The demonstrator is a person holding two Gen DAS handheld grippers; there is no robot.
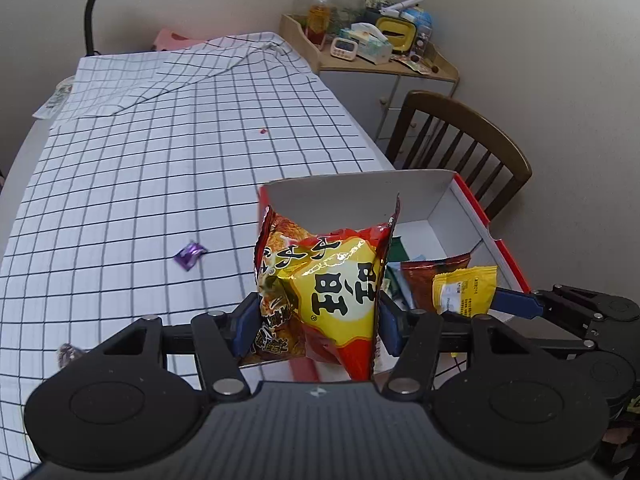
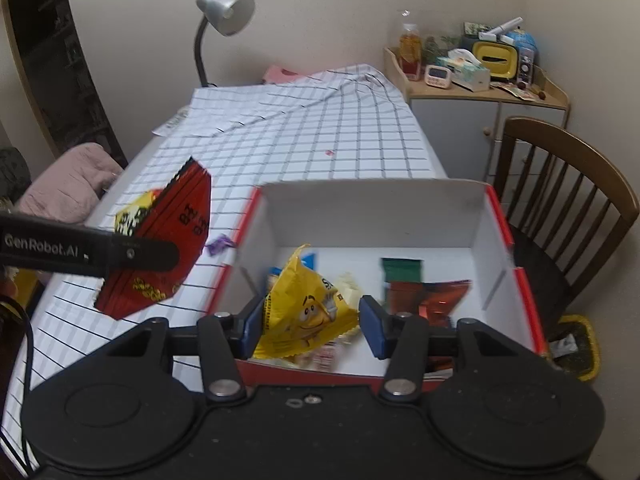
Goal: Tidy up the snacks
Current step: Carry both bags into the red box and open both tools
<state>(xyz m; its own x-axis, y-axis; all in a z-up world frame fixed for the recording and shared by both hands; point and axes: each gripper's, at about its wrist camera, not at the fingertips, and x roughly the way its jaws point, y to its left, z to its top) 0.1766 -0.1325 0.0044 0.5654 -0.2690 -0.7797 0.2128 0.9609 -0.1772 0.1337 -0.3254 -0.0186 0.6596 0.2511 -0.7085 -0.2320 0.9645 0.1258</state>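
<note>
My left gripper (image 1: 316,316) is shut on a red and yellow snack bag (image 1: 332,280), held up in front of the open white box with red outside (image 1: 360,180). In the right wrist view the same bag (image 2: 160,240) hangs left of the box (image 2: 372,208), above the tablecloth. My right gripper (image 2: 312,328) is shut on a yellow candy bag (image 2: 308,312) over the box's near left part. That yellow bag (image 1: 464,288) also shows at the right of the left wrist view. Inside the box lie a green packet (image 2: 401,270) and a dark red packet (image 2: 440,296).
A purple wrapped candy (image 1: 190,255) lies on the checked tablecloth (image 1: 180,140) left of the box; another small candy (image 1: 68,352) sits near the front left. A wooden chair (image 2: 568,184) stands right of the table. A lamp (image 2: 224,12) and a cluttered cabinet (image 2: 480,92) are at the back.
</note>
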